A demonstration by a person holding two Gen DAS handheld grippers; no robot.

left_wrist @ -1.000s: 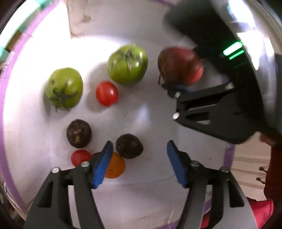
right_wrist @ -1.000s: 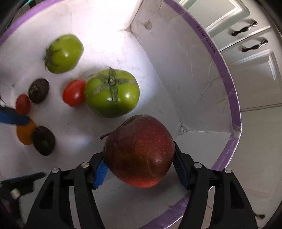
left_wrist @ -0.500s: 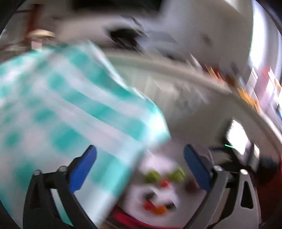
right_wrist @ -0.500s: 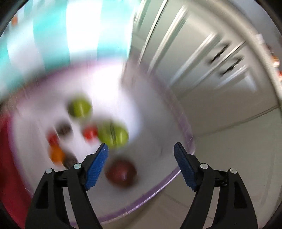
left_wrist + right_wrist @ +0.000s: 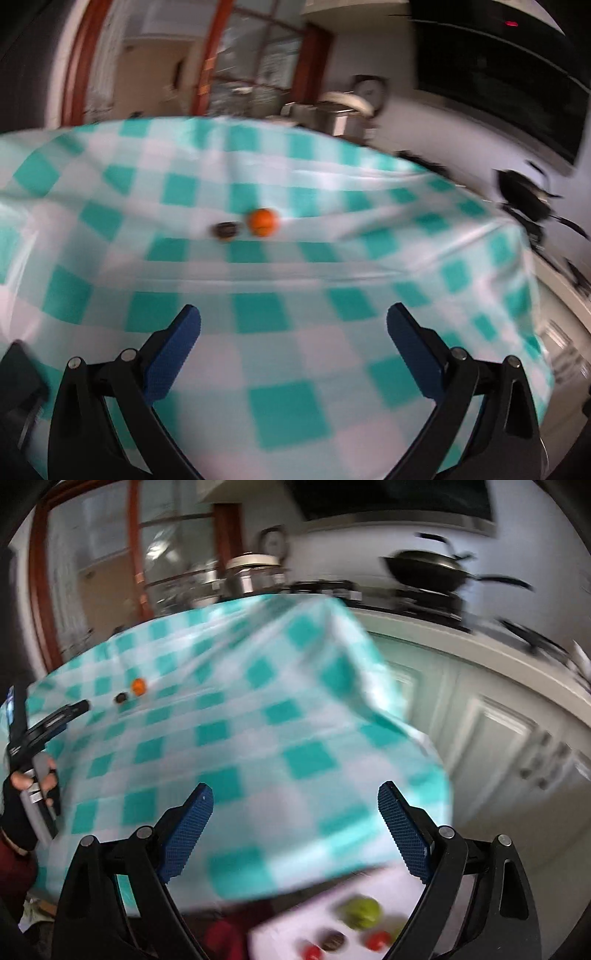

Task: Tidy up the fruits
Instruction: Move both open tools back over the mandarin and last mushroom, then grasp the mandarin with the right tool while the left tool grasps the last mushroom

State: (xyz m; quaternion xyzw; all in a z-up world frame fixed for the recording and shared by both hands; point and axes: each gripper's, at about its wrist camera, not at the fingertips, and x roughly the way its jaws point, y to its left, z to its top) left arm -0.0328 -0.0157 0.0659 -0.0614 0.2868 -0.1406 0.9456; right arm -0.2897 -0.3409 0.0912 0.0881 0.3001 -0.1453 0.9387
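An orange fruit [image 5: 263, 221] and a small dark fruit [image 5: 226, 230] lie together on the teal-checked tablecloth [image 5: 280, 314], far ahead of my left gripper [image 5: 293, 339], which is open and empty above the cloth. They also show small in the right wrist view, the orange fruit [image 5: 139, 686] and the dark fruit [image 5: 121, 698]. My right gripper [image 5: 295, 830] is open and empty near the table's near edge. Below it the white box [image 5: 280, 934] holds a green tomato [image 5: 361, 912], red tomatoes [image 5: 377, 940] and a dark fruit [image 5: 333, 940].
The left gripper's body and the gloved hand [image 5: 26, 775] show at the left of the right wrist view. A kitchen counter [image 5: 480, 650] with a black pan [image 5: 424, 572] and white cabinets [image 5: 498, 738] stand to the right of the table.
Both grippers have risen out of the white box and swung up to face the table. My right gripper has let go of the red apple and opened. The left has opened wider.
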